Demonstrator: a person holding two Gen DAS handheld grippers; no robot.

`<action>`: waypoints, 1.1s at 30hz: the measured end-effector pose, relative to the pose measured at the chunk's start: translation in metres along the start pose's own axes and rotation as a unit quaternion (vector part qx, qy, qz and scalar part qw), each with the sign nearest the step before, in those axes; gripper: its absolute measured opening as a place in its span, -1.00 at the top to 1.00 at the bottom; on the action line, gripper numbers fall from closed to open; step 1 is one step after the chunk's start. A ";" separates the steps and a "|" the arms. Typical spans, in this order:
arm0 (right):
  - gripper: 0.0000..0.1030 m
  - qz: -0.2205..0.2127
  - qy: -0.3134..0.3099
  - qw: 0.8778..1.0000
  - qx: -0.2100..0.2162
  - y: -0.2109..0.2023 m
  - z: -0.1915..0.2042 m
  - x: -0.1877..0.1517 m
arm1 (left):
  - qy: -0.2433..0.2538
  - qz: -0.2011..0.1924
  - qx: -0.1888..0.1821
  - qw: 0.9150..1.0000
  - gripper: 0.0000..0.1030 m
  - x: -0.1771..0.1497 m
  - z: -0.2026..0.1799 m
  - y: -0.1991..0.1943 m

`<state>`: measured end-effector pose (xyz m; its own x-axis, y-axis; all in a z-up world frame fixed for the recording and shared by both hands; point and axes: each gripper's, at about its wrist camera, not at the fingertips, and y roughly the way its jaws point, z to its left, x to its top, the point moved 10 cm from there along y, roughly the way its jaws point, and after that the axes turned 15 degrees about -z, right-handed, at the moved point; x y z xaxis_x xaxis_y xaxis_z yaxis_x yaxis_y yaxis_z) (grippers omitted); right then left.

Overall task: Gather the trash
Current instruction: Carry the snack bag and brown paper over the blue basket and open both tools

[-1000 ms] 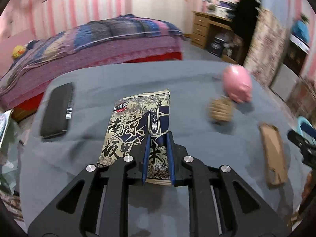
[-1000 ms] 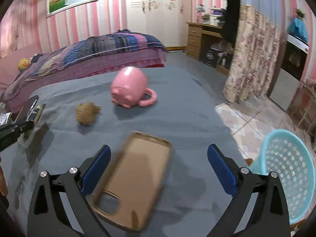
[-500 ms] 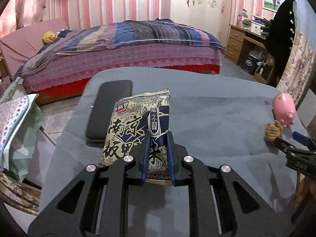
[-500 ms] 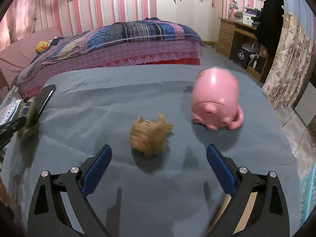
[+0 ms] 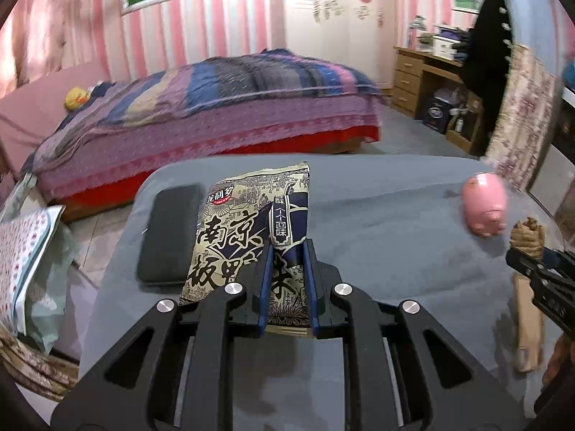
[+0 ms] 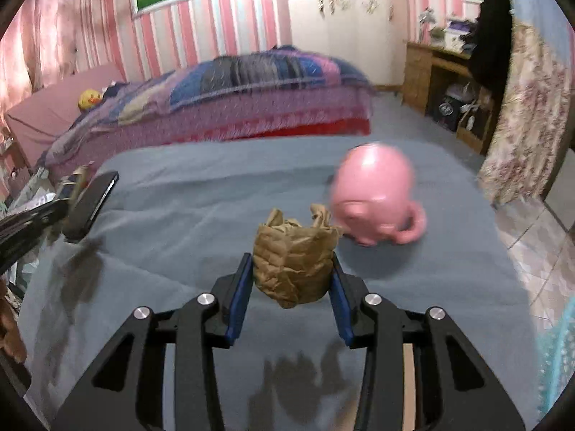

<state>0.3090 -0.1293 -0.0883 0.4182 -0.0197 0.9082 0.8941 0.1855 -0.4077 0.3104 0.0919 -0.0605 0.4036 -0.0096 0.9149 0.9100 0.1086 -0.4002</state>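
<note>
The left gripper [image 5: 287,283] clamps the near end of a snack wrapper [image 5: 248,230], lifted beside a black phone [image 5: 169,233] near the left edge of the grey table [image 5: 377,222]. The right gripper [image 6: 293,283], jaws just closing, pinches a crumpled paper ball [image 6: 293,262] mid-table, close beside the pink pig mug [image 6: 373,194]; bare cloth lies around.
</note>
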 end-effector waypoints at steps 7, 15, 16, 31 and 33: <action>0.21 -0.042 0.006 0.996 -0.081 -0.086 -0.072 0.009 | 0.038 -0.051 -0.072 0.995 0.70 0.050 -0.114 -0.046; 0.21 -0.071 0.041 0.980 -0.179 -0.162 -0.175 0.001 | 0.051 -0.067 -0.174 0.981 0.70 0.067 -0.237 -0.087; 0.21 -0.074 0.046 0.978 -0.190 -0.170 -0.189 0.001 | 0.055 -0.066 -0.182 0.980 0.70 0.066 -0.249 -0.090; 0.21 -0.062 0.114 0.951 -0.280 -0.210 -0.327 -0.038 | 0.113 -0.035 -0.256 0.959 0.70 -0.004 -0.372 -0.089; 0.21 -0.060 0.115 0.949 -0.289 -0.213 -0.337 -0.044 | 0.115 -0.027 -0.261 0.958 0.70 -0.011 -0.382 -0.086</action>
<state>0.1537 -0.4991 -0.0736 0.2725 -0.2320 0.9338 0.8486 -0.3994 -0.3469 0.2641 -0.2974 -0.0566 0.3109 -0.2262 0.9231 0.8298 -0.4090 -0.3796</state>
